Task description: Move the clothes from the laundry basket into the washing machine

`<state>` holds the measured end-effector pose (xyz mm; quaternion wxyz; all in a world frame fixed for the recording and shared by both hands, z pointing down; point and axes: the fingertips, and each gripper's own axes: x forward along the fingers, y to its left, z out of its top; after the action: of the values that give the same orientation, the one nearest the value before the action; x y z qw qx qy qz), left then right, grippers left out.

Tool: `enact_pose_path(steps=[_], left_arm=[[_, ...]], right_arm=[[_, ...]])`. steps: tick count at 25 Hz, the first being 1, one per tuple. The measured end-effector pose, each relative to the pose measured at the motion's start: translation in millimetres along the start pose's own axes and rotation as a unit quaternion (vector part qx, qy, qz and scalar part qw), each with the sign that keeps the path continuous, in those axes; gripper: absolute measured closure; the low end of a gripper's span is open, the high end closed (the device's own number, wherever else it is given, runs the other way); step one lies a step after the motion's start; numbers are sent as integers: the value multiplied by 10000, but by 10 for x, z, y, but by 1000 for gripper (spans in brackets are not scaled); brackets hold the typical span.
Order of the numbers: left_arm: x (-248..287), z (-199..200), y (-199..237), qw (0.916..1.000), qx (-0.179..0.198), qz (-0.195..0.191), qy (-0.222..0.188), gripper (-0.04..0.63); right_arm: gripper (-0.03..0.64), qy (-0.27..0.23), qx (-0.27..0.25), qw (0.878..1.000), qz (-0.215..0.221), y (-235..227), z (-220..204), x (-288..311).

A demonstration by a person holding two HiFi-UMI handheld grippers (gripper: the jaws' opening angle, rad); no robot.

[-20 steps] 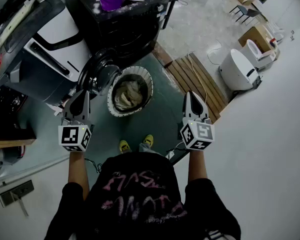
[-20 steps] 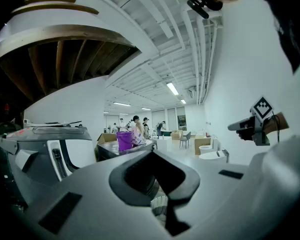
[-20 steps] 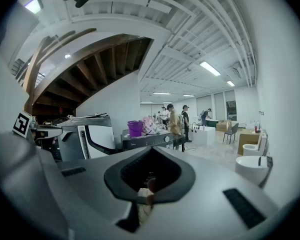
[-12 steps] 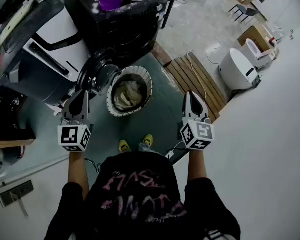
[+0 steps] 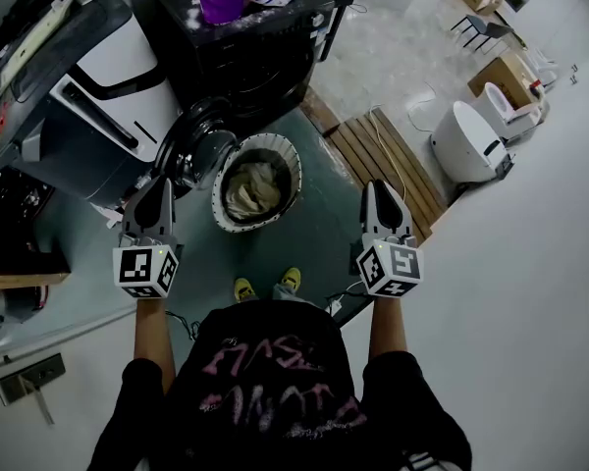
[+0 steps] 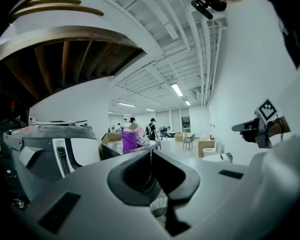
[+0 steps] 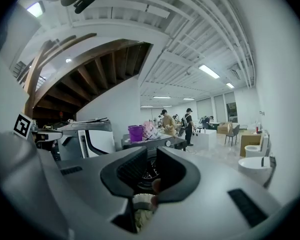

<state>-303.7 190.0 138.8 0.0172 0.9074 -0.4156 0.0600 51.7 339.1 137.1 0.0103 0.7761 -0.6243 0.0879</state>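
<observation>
Clothes (image 5: 253, 185) pale, crumpled in basket (image 5: 219, 202)

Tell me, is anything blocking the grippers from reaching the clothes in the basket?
Nothing visible does. The clothes lie uncovered in the open laundry basket on the floor, ahead of the left gripper and the right gripper.

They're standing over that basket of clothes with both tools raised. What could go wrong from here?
1. The clothes lie in one tangled heap in the laundry basket; a grab may drag out several, and some could fall on the way.
2. The washing machine's open door stands right beside the basket, so the left gripper might knock it.
3. A cable trails over the wooden platform at the person's right, a possible trip.
</observation>
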Motion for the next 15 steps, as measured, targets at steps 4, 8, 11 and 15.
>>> enact_pose_path(steps=[4, 8, 11, 15], left_arm=[[-1, -4, -10, 9999, -39, -116, -23, 528], [11, -11, -47, 9997, 9, -246, 23, 410], [-6, 0, -28, 9997, 9, -235, 2, 351], [-32, 41, 7, 9998, 0, -166, -57, 299]], right_arm=[[474, -5, 25, 9999, 112, 52, -12, 5], [391, -13, 33, 9998, 210, 107, 1, 12], [345, -30, 24, 9997, 247, 141, 16, 6], [304, -50, -8, 9997, 248, 148, 38, -20]])
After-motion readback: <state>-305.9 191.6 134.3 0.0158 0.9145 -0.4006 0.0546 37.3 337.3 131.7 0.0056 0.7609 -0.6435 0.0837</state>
